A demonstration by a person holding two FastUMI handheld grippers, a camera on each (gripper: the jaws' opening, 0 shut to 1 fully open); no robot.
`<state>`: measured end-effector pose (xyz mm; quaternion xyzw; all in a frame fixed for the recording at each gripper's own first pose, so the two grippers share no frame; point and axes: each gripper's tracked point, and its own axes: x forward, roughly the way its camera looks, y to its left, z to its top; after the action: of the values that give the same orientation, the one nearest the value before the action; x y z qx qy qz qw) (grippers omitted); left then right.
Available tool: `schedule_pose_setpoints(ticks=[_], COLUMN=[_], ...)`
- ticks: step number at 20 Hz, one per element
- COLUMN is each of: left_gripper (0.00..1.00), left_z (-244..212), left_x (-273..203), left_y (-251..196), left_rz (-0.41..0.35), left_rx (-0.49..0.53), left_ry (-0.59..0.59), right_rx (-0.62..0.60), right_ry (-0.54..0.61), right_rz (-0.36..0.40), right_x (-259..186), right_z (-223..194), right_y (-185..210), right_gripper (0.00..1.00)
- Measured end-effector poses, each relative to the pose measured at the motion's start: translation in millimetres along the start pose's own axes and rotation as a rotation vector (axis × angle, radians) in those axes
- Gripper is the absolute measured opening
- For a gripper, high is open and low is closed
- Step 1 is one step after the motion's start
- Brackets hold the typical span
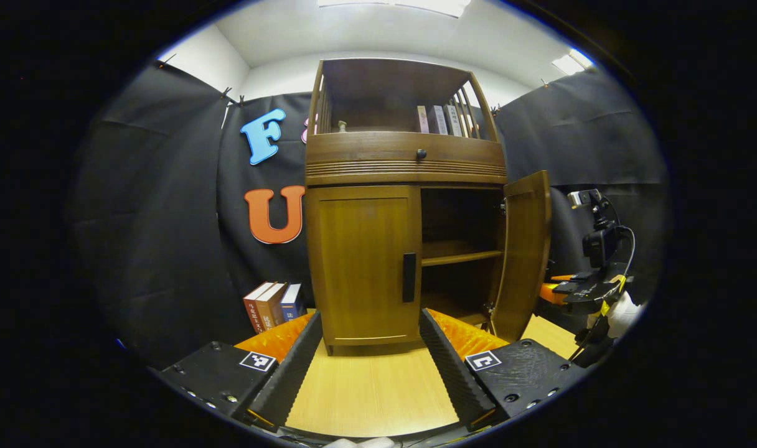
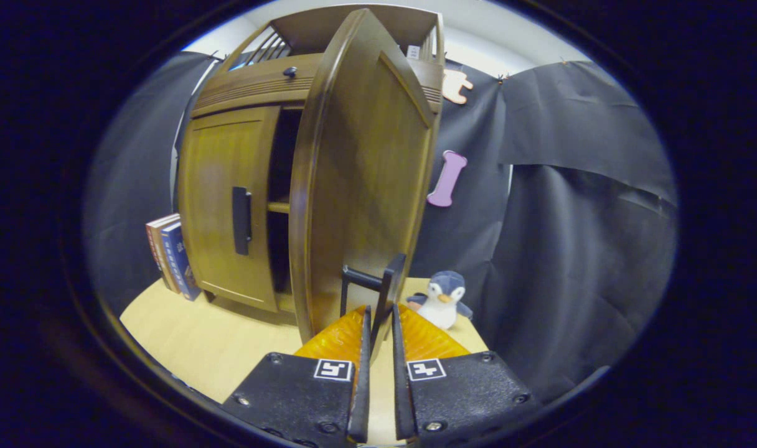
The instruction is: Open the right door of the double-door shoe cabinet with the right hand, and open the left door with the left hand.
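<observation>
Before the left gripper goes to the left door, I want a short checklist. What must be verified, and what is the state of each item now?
1. Right door swung open: ok; the shelf inside shows.
2. Right gripper closed on the right door handle: ok; both fingers pinch its edge.
3. Left door shut: ok, not yet opened.
4. Left gripper open and free: ok; its fingers stand wide apart with nothing between them.
5. Left gripper lined up with the left door handle: not ok; the handle sits toward the gripper's right finger and farther ahead.
6. Books beside the cabinet clear of the left door's swing: cannot tell.
</observation>
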<state>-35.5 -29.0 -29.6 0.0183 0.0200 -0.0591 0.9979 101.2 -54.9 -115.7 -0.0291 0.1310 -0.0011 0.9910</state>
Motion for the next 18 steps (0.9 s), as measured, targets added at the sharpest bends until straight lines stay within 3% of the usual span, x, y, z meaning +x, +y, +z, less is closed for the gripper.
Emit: schedule_pose_setpoints(ticks=[3,5,10,11,12,18], left_gripper=[0.94,0.95,0.95,1.0,0.96,0.96], left_z=[-6,-8,9,11,16,35], left_x=[15,23,28,27,25,7], left_y=[-31,-55,-119,-127,-137,-176], left_rz=[-0.007,-0.002,0.051,0.068,0.086,0.171], left_rx=[0.005,0.004,-0.017,-0.019,-0.019,0.007], left_ry=[0.016,0.038,0.027,0.029,0.023,0.01], right_rx=[0.045,0.06,0.041,0.035,0.031,0.016], right_ry=[0.004,0.002,-0.004,-0.009,-0.014,-0.029], right_rz=[0.019,0.077,0.199,0.224,0.245,0.381], right_x=[4,6,12,12,15,24], right_z=[-6,-7,-8,-8,-8,-8], right_y=[-39,-55,-84,-90,-96,-114], right_gripper=[0.11,0.04,0.04,0.04,0.04,0.04])
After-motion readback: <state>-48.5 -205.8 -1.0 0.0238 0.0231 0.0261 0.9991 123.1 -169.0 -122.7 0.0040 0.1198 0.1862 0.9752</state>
